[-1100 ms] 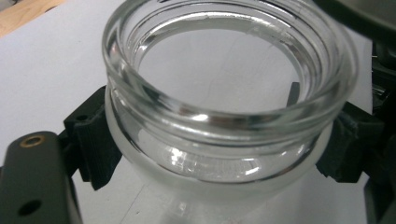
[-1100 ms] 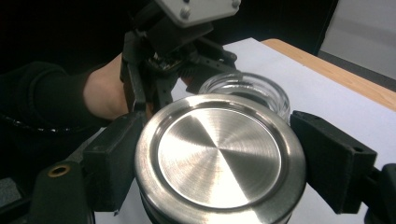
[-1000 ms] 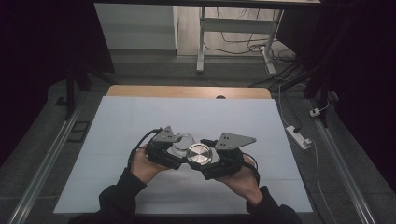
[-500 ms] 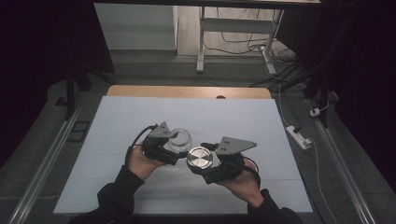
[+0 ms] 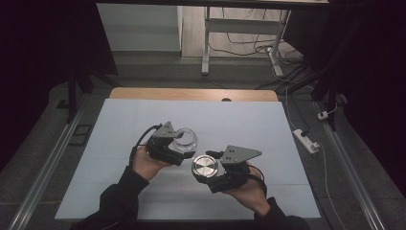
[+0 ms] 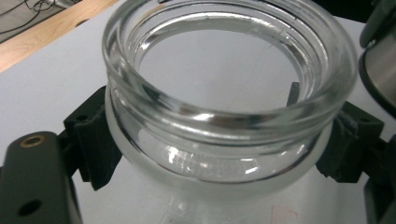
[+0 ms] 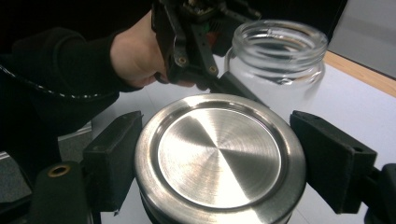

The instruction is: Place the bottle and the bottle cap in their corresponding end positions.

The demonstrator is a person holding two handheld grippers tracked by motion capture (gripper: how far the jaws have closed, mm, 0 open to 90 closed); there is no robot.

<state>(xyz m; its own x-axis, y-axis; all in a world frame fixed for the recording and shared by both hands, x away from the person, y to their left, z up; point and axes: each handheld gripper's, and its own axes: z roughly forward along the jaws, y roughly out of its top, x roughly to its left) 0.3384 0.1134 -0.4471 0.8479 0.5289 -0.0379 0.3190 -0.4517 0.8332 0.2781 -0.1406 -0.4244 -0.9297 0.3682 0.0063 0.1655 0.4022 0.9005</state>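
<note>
A clear glass jar (image 5: 185, 138) with an open mouth is clamped at its neck by my left gripper (image 5: 184, 144) above the white table. In the left gripper view the jar (image 6: 224, 93) sits between the two black pads (image 6: 95, 140), which press on both sides. My right gripper (image 5: 207, 170) is shut on a round brushed-steel lid (image 5: 205, 166), held flat, just near-right of the jar and apart from it. In the right gripper view the lid (image 7: 219, 149) lies between the pads (image 7: 114, 156), with the jar (image 7: 279, 51) behind it.
A white sheet (image 5: 249, 120) covers the table, with a wooden strip (image 5: 191, 94) along the far edge. A power strip (image 5: 306, 140) lies on the floor at the right. Metal rails (image 5: 43, 177) run along both sides.
The lid and the jar stood close together before. The right gripper has drawn the lid a little toward the near edge, and the jar has shifted slightly away.
</note>
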